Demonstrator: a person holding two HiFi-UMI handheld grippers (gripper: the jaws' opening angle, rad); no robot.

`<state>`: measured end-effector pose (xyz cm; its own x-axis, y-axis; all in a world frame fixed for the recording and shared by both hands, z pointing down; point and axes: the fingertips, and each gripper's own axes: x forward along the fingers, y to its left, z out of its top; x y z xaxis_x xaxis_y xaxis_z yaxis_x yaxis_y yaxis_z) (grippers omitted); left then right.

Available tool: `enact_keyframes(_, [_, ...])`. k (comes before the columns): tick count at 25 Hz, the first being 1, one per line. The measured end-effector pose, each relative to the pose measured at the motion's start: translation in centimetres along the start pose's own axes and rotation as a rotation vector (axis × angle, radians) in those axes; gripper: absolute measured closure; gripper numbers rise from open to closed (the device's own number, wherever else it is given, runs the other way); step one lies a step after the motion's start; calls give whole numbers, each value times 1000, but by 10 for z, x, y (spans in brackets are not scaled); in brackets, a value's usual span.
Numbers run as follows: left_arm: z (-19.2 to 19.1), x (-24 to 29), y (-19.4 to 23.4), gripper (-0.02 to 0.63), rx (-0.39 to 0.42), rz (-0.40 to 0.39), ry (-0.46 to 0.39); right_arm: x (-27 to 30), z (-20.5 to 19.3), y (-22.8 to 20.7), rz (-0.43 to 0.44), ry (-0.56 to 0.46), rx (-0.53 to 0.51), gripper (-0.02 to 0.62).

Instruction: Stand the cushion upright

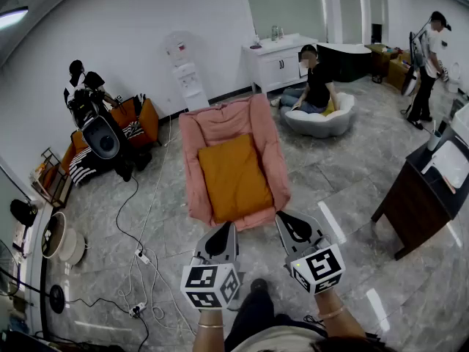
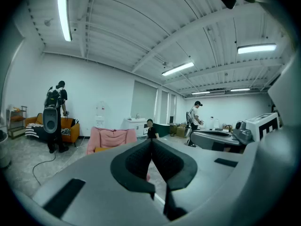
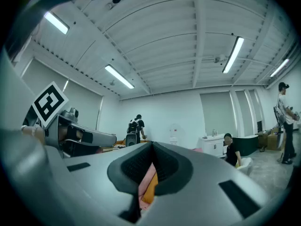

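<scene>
An orange cushion lies flat on the seat of a low pink floor chair in the head view. Both grippers hover side by side just short of the chair's near edge, touching nothing. My left gripper has its jaws together and empty; its own view shows the tips meeting, with the pink chair beyond. My right gripper is also shut and empty; in its view the tips meet, and slivers of the pink chair and orange cushion show below them.
White cables and a power strip trail over the floor left of the chair. A dark wooden desk stands at the right. A seated person rests on a grey beanbag behind; others stand at the orange sofa and far right.
</scene>
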<state>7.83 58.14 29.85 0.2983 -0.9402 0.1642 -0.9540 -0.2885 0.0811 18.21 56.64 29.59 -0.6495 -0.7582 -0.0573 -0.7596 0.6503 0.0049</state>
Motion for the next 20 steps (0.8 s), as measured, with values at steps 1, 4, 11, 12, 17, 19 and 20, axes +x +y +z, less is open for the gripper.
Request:
enact_keyframes(1, [3, 6, 3, 586, -2, -1, -2, 6, 1, -4, 0, -8, 10, 588])
enact_keyframes(4, [7, 22, 10, 586, -7, -3, -4, 21, 1, -15, -2, -20, 27, 588])
enact_keyframes(11, [7, 58, 40, 586, -18, -3, -5, 62, -14, -31, 5, 12, 7, 584])
enact_keyframes(12, [8, 65, 47, 586, -20, -6, -5, 72, -16, -32, 2, 19, -1, 584])
enact_keyframes(17, [12, 107, 85, 586, -20, -21, -5, 125, -25, -48, -20, 27, 13, 586])
enact_keyframes(19, [16, 126, 102, 586, -25, -24, -7, 147, -27, -56, -29, 28, 17, 586])
enact_keyframes(20, [18, 136, 111, 586, -25, -25, -6, 159, -28, -60, -35, 30, 16, 586])
